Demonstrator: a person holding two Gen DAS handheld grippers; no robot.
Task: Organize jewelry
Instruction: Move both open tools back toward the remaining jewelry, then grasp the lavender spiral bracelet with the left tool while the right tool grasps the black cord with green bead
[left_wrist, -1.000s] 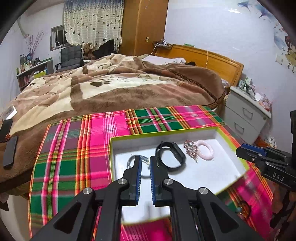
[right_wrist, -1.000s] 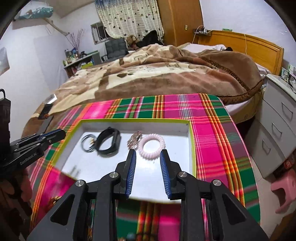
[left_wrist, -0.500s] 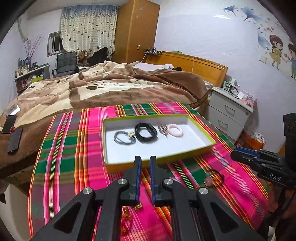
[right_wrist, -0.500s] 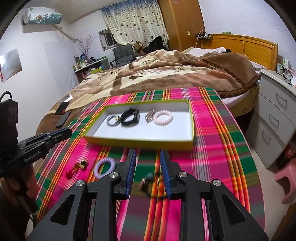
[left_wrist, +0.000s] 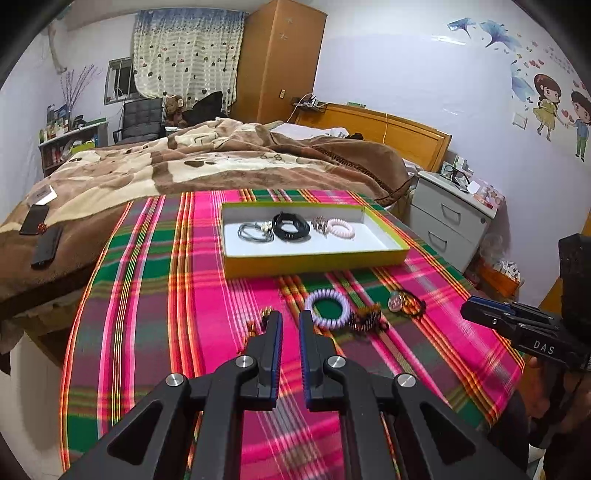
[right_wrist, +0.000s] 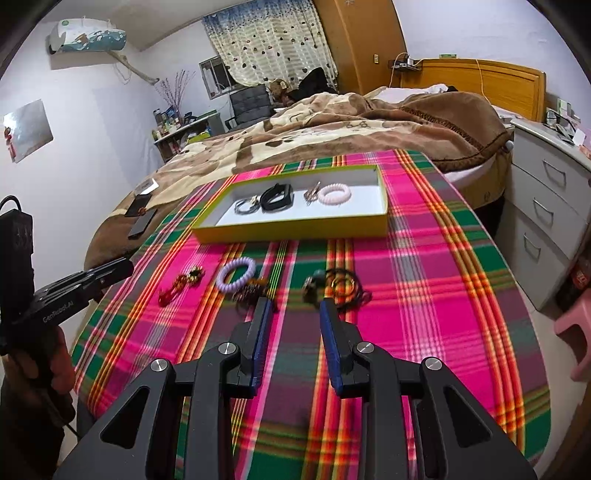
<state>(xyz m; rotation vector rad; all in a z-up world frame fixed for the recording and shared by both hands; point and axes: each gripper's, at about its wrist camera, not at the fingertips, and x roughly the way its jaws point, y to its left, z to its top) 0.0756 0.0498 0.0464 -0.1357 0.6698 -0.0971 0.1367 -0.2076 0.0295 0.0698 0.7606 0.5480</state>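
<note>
Both hand-held grippers pulled back from tray (left_wrist: 317, 260); left (left_wrist: 290, 319) narrow, right (right_wrist: 293, 306) wider, both empty; dark trinkets (right_wrist: 334, 286) blurred.

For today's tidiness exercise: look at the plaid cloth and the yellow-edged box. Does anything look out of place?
Yes. Several pieces lie loose on the plaid cloth in front of the box: a lilac coil band, red-gold earrings, a brown clip and a dark corded pendant. Four pieces already sit inside the box.

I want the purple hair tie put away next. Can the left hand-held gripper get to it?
Probably yes. The purple hair tie lies bare on the cloth just ahead of the left hand-held gripper, slightly right; nothing covers it, though a brown clip touches its side.
</note>
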